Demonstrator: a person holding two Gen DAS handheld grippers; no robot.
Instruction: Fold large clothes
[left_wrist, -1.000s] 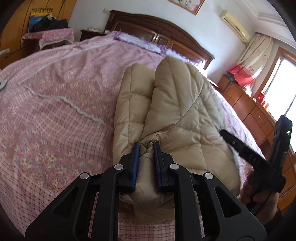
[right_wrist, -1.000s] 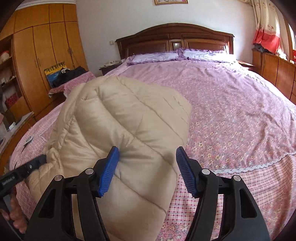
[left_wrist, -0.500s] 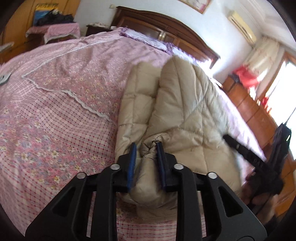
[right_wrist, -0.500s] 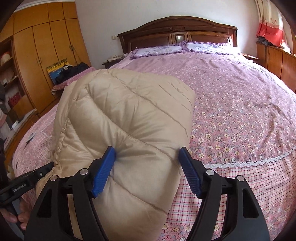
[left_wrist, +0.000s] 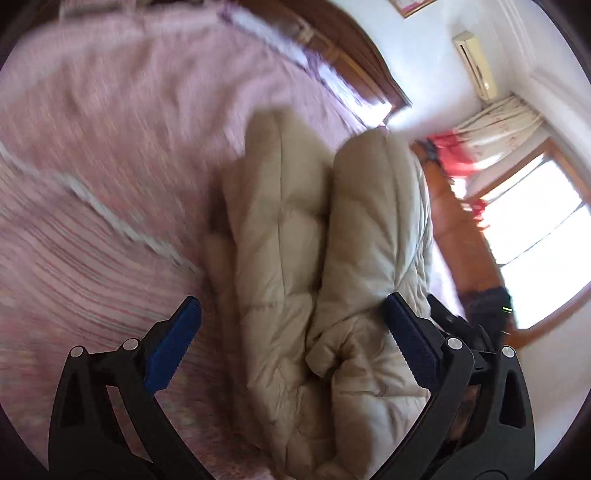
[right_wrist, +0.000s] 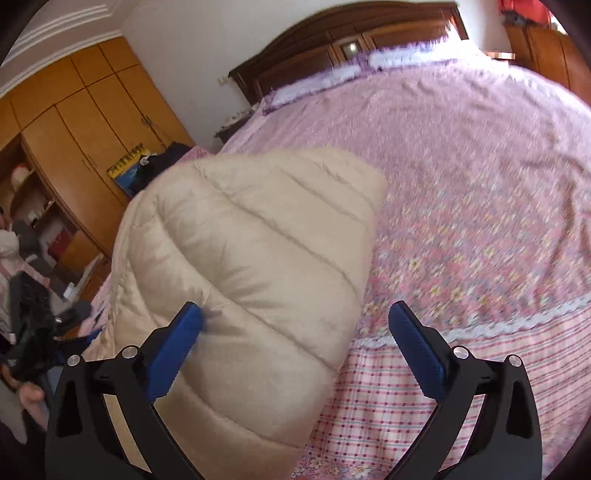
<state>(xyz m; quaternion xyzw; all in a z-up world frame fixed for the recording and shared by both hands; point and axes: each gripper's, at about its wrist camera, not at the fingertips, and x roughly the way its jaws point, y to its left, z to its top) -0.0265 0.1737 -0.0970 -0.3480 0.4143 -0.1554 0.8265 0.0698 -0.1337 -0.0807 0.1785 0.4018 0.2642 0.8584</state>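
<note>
A beige quilted down jacket (left_wrist: 325, 258) lies folded lengthwise on the pink bed. In the left wrist view my left gripper (left_wrist: 291, 339) is open, its blue pads wide apart on either side of the jacket's near end, holding nothing. In the right wrist view the jacket (right_wrist: 258, 251) bulges up at the left. My right gripper (right_wrist: 295, 347) is open, its left pad touching the jacket's side, its right pad over the bedspread. The right gripper also shows at the right edge of the left wrist view (left_wrist: 480, 325).
The pink floral bedspread (right_wrist: 480, 184) covers a large bed with a dark wooden headboard (right_wrist: 351, 48). Wooden wardrobes (right_wrist: 74, 129) stand at the left. A bright window (left_wrist: 535, 240) and wooden drawers are at the right.
My left gripper has let go of the jacket's edge and opened wide, and its view has tilted and blurred. My right gripper stays open and has shifted right along the jacket.
</note>
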